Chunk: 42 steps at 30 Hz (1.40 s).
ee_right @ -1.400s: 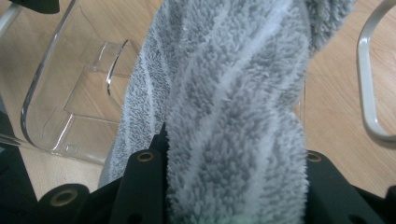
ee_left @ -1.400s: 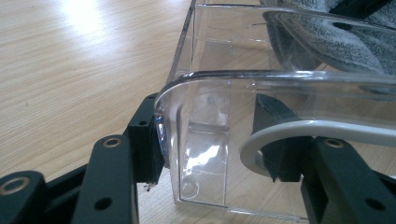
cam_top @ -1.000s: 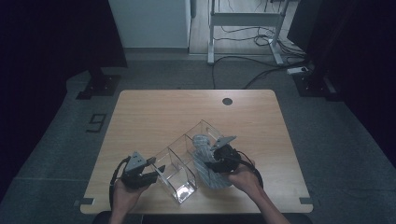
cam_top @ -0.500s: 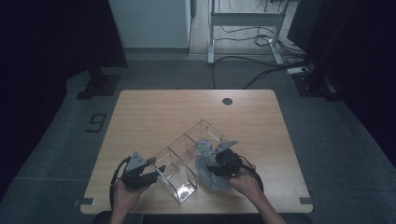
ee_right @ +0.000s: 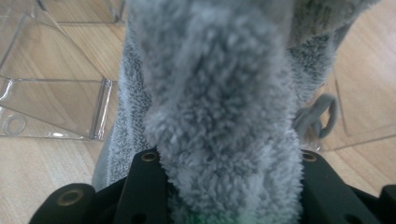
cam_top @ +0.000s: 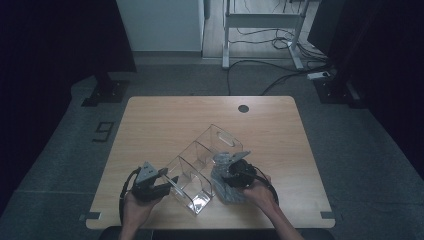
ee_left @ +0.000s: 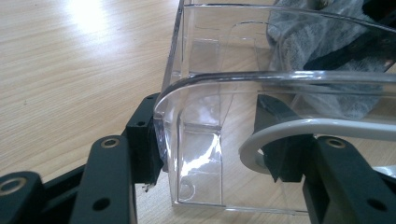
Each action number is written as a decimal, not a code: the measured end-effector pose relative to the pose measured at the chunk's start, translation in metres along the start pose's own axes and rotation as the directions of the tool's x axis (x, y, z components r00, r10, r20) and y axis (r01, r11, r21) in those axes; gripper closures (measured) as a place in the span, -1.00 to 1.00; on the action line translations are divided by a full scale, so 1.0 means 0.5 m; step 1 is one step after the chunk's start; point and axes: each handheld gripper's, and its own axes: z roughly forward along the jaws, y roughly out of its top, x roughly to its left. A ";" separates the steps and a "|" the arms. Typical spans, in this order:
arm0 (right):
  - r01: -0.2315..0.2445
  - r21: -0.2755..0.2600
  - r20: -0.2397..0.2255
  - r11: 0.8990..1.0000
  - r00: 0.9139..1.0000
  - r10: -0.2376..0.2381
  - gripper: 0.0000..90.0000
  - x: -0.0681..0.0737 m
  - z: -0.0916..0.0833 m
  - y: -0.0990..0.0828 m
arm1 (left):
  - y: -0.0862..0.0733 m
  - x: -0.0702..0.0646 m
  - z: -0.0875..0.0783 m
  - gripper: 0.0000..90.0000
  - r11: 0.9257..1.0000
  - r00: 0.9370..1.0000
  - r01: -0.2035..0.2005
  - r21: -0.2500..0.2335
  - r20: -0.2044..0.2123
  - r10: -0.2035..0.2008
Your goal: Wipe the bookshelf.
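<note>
Since a second ago, the right gripper (cam_top: 231,175) has sunk lower with its grey cloth (cam_top: 223,186), which now bunches against the right-hand wall of the clear plastic organiser (cam_top: 200,165), while the left gripper (cam_top: 167,186) and the organiser stay where they were. Seen from above, the organiser lies slantwise on the wooden table (cam_top: 165,125), running from the near edge toward the middle, with dividers splitting it into open compartments. It sits between the two grippers, the left one at its near left corner and the right one just beside its right wall. In the left gripper view, the black jaws stand partly closed and clamp the rounded corner of the clear wall (ee_left: 187,93): one pad presses from outside, the other from inside the compartment, where a white cable (ee_left: 299,130) also curves past. In the right gripper view, the fluffy grey cloth (ee_right: 219,121) rises thickly between the two black jaws, which are partly closed and pinch it; the cloth hangs down to the table beside the organiser's clear wall (ee_right: 51,107). A small grey loop (ee_right: 322,116) hangs from the cloth at its right side.
</note>
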 end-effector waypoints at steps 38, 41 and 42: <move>0.011 -0.094 -0.094 0.995 0.995 -0.020 0.41 0.011 -0.171 0.058 | -0.009 0.008 -0.009 -0.02 0.997 0.998 -0.055 -0.050 0.035 0.057; 0.016 -0.108 -0.103 0.994 0.994 -0.027 0.41 0.013 -0.190 0.081 | -0.009 0.009 -0.009 -0.02 0.997 0.998 -0.057 -0.048 0.035 0.059; 0.021 -0.114 -0.107 0.993 0.994 -0.034 0.41 0.014 -0.196 0.089 | -0.009 0.009 -0.009 -0.02 0.997 0.998 -0.057 -0.048 0.037 0.059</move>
